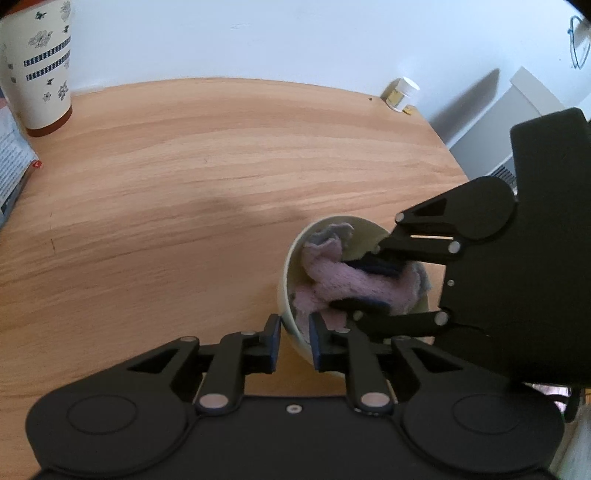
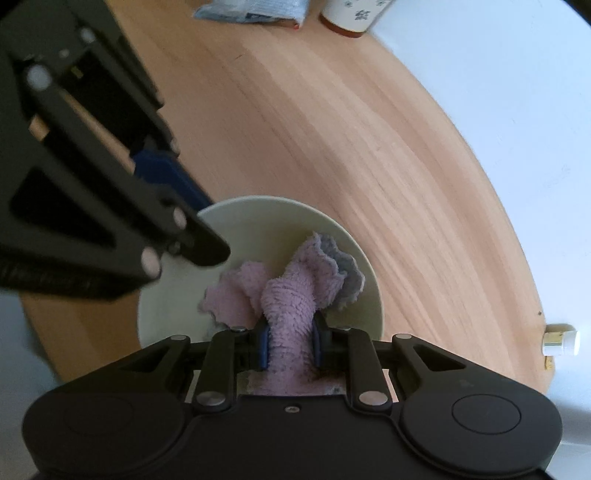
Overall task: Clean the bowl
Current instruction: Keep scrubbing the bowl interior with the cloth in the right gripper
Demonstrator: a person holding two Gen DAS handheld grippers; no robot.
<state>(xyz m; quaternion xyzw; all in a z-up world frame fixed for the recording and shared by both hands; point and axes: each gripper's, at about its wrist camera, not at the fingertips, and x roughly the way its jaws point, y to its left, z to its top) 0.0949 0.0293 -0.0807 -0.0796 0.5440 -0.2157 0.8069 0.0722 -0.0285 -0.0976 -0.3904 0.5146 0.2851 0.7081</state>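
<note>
A cream bowl (image 1: pixel 364 236) (image 2: pixel 258 229) stands on the round wooden table (image 1: pixel 184 166) near its front edge. My left gripper (image 1: pixel 295 341) (image 2: pixel 201 221) straddles the bowl's near wall, one finger outside and one inside, and its pads press on the rim. A pink terry cloth (image 1: pixel 332 282) (image 2: pixel 291 295) with a grey edge lies bunched inside the bowl. My right gripper (image 1: pixel 354 286) (image 2: pixel 290 339) points steeply down into the bowl, shut on the cloth. The bowl's bottom is mostly hidden under the cloth.
A flower-patterned paper cup (image 1: pixel 40 70) (image 2: pixel 351 18) and a printed packet (image 1: pixel 11 162) (image 2: pixel 255 9) stand at the table's far left. A small white-capped jar (image 1: pixel 400 94) (image 2: pixel 559 339) sits at the far right edge. A white wall runs behind; a heater (image 1: pixel 517 110) stands to the right.
</note>
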